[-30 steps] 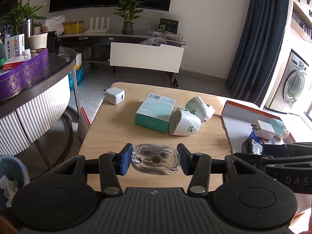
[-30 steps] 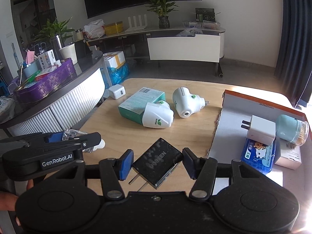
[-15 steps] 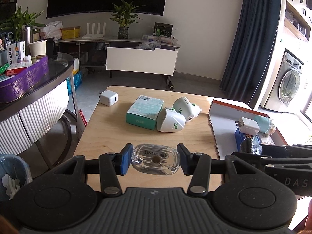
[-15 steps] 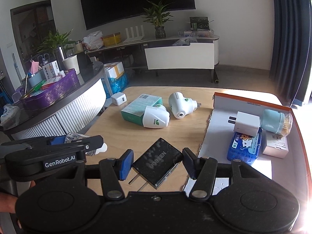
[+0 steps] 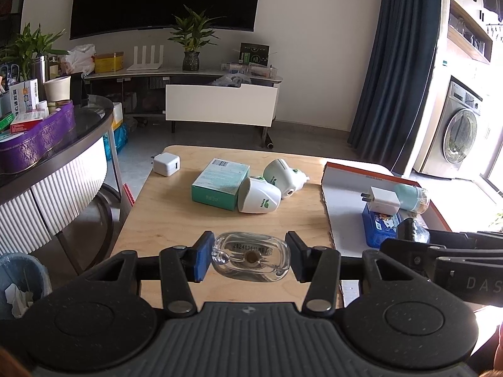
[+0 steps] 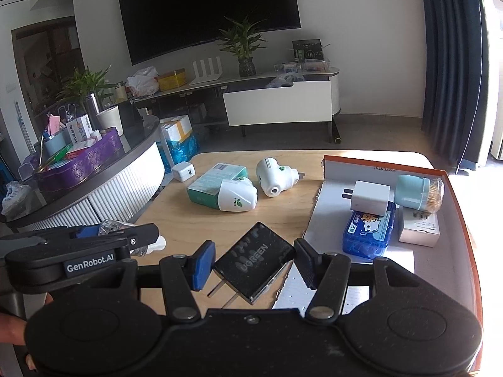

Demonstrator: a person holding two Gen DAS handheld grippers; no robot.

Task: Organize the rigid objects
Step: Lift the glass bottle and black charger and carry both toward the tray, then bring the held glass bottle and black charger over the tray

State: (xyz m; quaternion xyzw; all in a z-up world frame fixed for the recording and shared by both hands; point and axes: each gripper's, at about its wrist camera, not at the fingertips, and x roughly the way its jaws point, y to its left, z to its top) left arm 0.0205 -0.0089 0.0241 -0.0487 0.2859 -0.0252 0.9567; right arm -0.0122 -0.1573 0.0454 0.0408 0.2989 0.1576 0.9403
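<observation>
Two tools, both loaded. Left tool (image 5: 250, 259) is clamped on a clear glass bottle (image 5: 250, 261), pads pressing its two ends, bottle held crosswise above the near edge of the wooden tabletop (image 5: 176, 220). Right tool (image 6: 254, 265) is clamped on a black UGREEN charger (image 6: 255, 262), held diagonally with prongs pointing to 7 o'clock, over the tabletop just at 9 o'clock of the orange-rimmed box lid (image 6: 327, 220). In the lid, right-wrist view: white plug adapter (image 6: 371, 199) lying on a blue pack (image 6: 369, 231), teal toothpick jar (image 6: 418, 193) on its side at 3 o'clock of the adapter, small beige box (image 6: 419, 229) at 6 o'clock of the jar. On the bare tabletop: teal carton (image 5: 220, 183), one white plug-in device (image 5: 259, 196) touching the carton's 3 o'clock side, a second white plug-in device (image 5: 284, 177) at 1 o'clock of the first, small white cube charger (image 5: 166, 165) near the far-left corner, well apart from the rest. Left tool shows at 9 o'clock in the right-wrist view.
</observation>
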